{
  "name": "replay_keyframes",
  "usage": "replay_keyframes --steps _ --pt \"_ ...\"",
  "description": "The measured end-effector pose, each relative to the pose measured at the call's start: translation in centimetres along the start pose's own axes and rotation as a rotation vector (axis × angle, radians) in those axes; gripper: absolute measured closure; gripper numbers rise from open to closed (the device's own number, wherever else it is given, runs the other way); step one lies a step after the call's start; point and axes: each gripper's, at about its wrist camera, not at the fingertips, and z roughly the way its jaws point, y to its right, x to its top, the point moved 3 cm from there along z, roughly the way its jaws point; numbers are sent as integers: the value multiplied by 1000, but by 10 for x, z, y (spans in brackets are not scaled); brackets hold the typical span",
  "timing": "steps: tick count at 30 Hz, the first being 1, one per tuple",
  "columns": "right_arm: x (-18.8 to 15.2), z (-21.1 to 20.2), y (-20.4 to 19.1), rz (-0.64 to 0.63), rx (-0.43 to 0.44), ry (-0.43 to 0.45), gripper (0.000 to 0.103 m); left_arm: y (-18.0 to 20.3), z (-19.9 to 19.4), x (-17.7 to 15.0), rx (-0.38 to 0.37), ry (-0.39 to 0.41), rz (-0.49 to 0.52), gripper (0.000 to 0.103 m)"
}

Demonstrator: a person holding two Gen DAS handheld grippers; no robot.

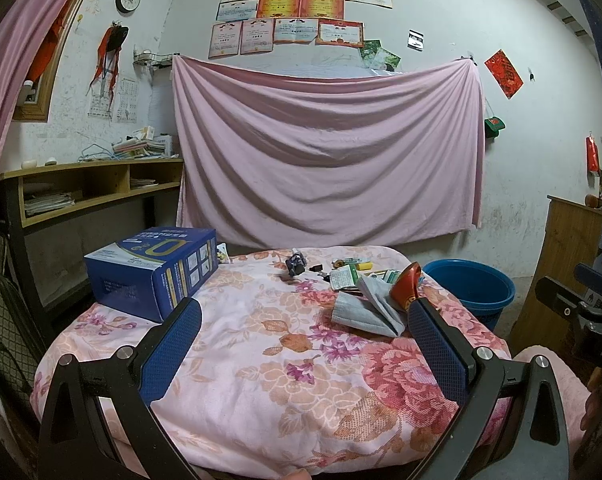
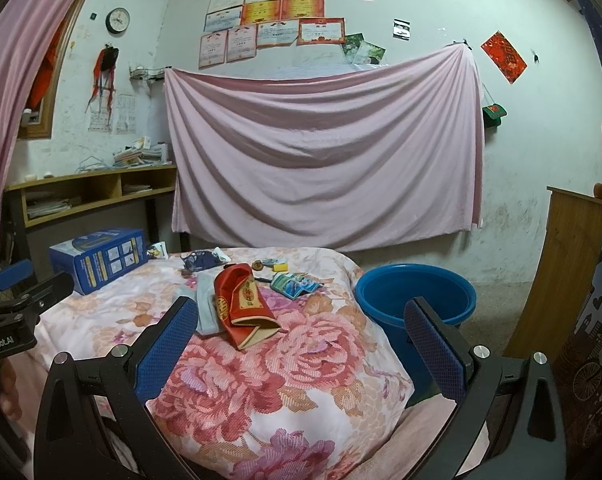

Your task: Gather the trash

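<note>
Scraps lie on a floral cloth (image 1: 261,360) (image 2: 261,380): a red and gold wrapper (image 2: 241,304) (image 1: 407,286), a grey folded cloth (image 1: 365,312) (image 2: 205,300), a green and blue packet (image 2: 295,283), a dark crumpled wrapper (image 1: 295,262) (image 2: 201,261), and small bits including a yellow piece (image 2: 280,267). A blue bucket (image 2: 417,300) (image 1: 471,286) stands on the floor at the right of the cloth. My left gripper (image 1: 305,320) is open above the near cloth, short of the scraps. My right gripper (image 2: 301,320) is open, with the red wrapper just beyond its left finger.
A blue carton (image 1: 153,270) (image 2: 99,258) sits at the cloth's left edge. A pink sheet (image 1: 325,152) hangs on the back wall. A wooden shelf desk (image 1: 93,184) stands at the left, a wooden cabinet (image 2: 569,272) at the right.
</note>
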Motion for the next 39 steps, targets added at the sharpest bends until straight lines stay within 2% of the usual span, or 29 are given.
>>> replay_keyframes --steps 39 --pt "-1 1 -1 7 5 -8 0 1 2 -4 1 -1 0 2"
